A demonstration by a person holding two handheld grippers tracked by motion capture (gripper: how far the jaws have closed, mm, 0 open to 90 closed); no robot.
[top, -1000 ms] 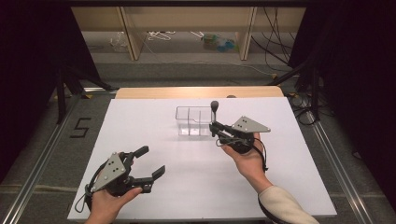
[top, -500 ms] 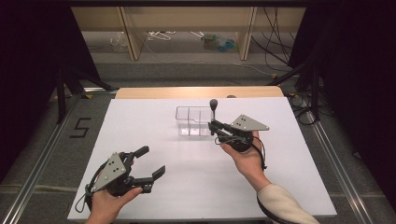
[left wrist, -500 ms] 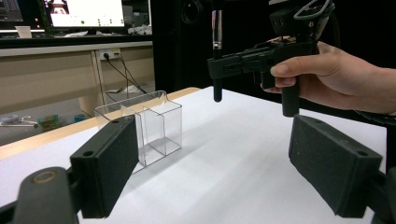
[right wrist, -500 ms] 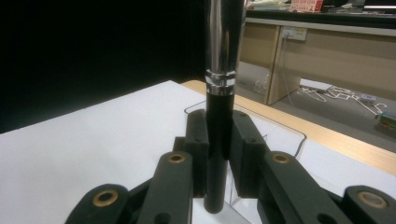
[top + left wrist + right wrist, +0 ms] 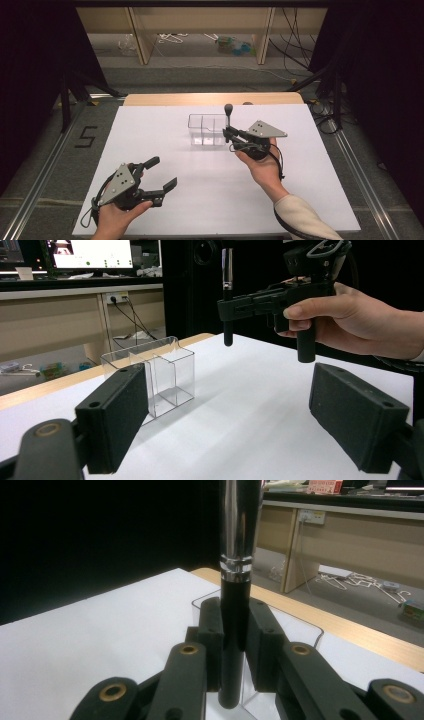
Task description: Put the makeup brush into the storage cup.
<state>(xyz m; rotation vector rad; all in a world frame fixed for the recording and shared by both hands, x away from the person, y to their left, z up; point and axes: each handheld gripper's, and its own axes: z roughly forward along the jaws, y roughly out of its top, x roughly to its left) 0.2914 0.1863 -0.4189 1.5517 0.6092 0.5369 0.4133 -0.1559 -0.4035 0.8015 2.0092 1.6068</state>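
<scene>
Nothing's moved: right gripper (image 5: 229, 133) stays clamped on upright makeup brush (image 5: 228, 116) just beside clear box (image 5: 206, 131). Left gripper (image 5: 164, 173), jaws wide & empty, near table (image 5: 150, 130) front edge w/ bare room between.

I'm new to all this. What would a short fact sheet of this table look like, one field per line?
held item: a black and silver brush, upright
holder: right gripper, jaws shut on the brush's black handle
brush position: above the table, beside the clear box
clear box: see-through, divided into compartments, nothing visible inside
other tool: left gripper, jaws open, nothing between them
surface: white table
</scene>
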